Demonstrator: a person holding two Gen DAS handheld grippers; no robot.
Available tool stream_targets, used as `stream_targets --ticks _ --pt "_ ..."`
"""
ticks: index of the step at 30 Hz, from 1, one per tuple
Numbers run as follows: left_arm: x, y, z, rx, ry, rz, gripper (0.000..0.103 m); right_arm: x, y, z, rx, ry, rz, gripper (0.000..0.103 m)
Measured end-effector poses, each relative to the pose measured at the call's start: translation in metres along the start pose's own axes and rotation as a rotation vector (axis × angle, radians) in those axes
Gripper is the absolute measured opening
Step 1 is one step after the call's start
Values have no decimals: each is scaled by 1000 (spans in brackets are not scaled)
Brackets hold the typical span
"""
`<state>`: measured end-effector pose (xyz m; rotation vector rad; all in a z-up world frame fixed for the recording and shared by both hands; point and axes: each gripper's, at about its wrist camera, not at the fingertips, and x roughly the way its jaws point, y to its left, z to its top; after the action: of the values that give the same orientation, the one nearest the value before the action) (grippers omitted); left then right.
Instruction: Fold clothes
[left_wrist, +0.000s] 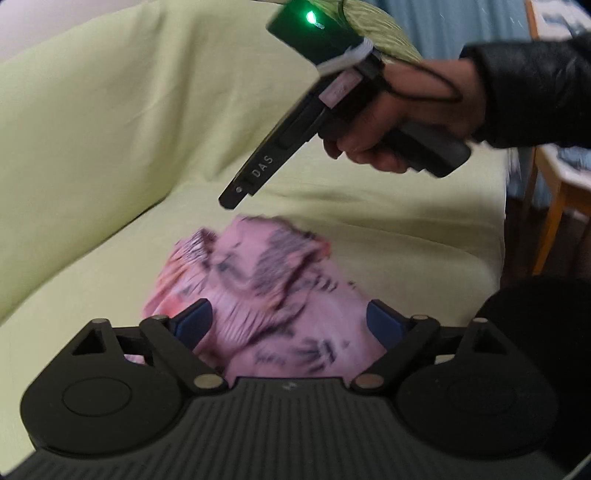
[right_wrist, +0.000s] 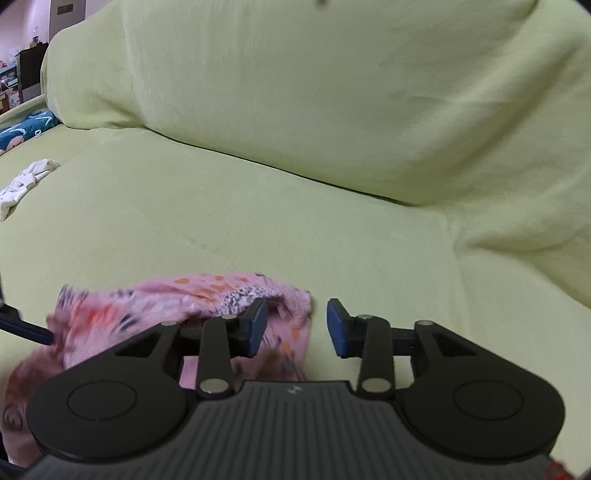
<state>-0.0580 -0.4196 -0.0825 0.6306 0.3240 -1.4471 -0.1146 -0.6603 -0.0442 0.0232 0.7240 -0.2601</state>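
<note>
left wrist view: the left gripper (left_wrist: 286, 325) fills the bottom of the frame, its jaws wide open, the two blue pads (left_wrist: 192, 325) well apart. between and beyond them lies a crumpled pink garment (left_wrist: 258, 280) with dark streaks, blurred, on the sofa seat (left_wrist: 388, 221), which is draped in a pale green cover. whether the pads touch the cloth cannot be told; they do not press on it. in the upper right of the frame a hand (left_wrist: 399, 122) in a dark sleeve (left_wrist: 535, 85) holds the right gripper (left_wrist: 231, 197) by its handle, its nose slanting down toward the centre and ending just above the garment's far edge. a green light (left_wrist: 310, 16) glows on its top box. a wooden chair leg (left_wrist: 554, 218) shows at the right edge.

right wrist view: the right gripper (right_wrist: 297, 326) occupies the bottom of the frame, its jaws partly open and gripping nothing; bare green cover shows in the gap. the garment (right_wrist: 177, 306), pink with orange dots and dark specks, lies in the lower left of the frame, its right end behind the left-hand pad (right_wrist: 257, 326). the backrest (right_wrist: 295, 92) rises across the top. a white cloth (right_wrist: 26, 184) lies at the left edge, with a blue patterned cushion (right_wrist: 26, 127) above it, both well apart from the garment.
</note>
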Motion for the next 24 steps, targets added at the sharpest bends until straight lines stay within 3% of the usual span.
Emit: stream_targets --ticks 3,5,7,11,17,20,24 --pt "28 -7 8 9 19 8 62 -11 -3 -12 -18 -4 -13 45" --pt "47 -4 10 11 77 37 13 -15 -6 -16 -35 -4 -23 46" --pt "59 -1 10 13 123 40 13 -17 -9 -19 -51 3 -23 47" --pt "18 33 8 -88 61 -33 12 -14 -11 -14 -91 -3 5 52" --pt "-38 114 -13 -237 66 93 10 25 -7 3 -130 -13 95 55" --pt "-45 142 -23 -240 107 173 7 53 -1 9 -185 5 121 57" --pt "-55 155 -40 -337 119 172 7 85 15 9 -309 33 109 57"
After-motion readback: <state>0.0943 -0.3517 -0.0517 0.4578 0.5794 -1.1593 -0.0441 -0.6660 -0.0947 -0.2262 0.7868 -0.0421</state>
